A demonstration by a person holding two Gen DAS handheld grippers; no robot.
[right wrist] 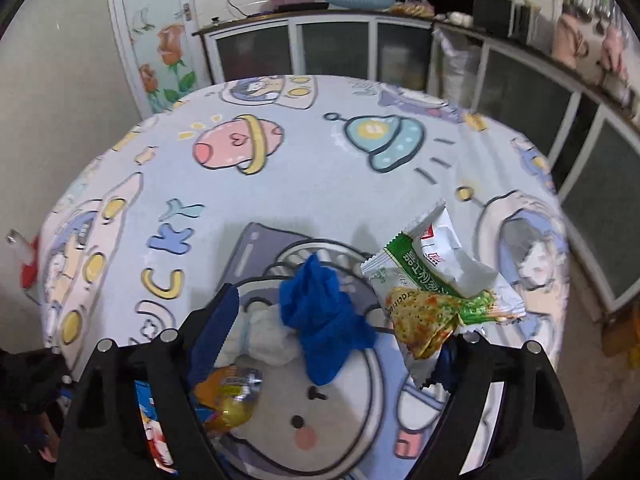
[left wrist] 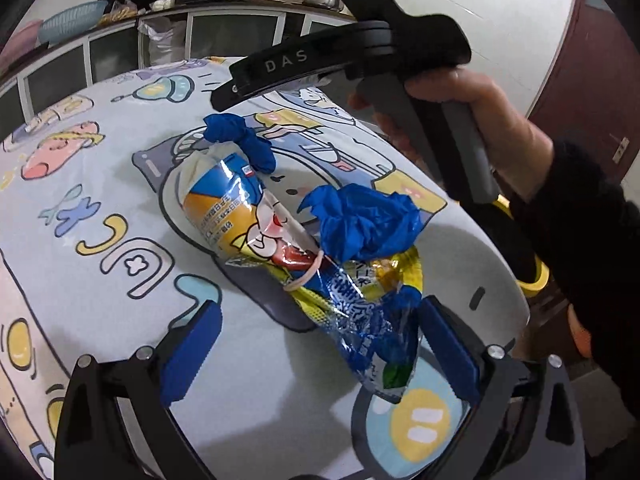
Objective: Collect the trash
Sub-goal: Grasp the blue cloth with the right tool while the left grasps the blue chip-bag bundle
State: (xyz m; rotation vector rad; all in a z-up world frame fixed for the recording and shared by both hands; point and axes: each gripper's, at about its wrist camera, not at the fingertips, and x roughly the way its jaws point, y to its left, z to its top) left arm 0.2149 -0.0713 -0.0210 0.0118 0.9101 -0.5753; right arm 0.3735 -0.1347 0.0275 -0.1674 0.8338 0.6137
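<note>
While the left gripper (left wrist: 316,354) gaped wide around the wrapper (left wrist: 360,320), which ran lengthwise between its jaws, the right gripper (right wrist: 340,344) looked spread too, farther off.

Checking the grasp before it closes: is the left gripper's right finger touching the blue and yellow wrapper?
Touching. In the left wrist view, the wrapper lies against the right finger pad of the open left gripper, no gap visible.
</note>
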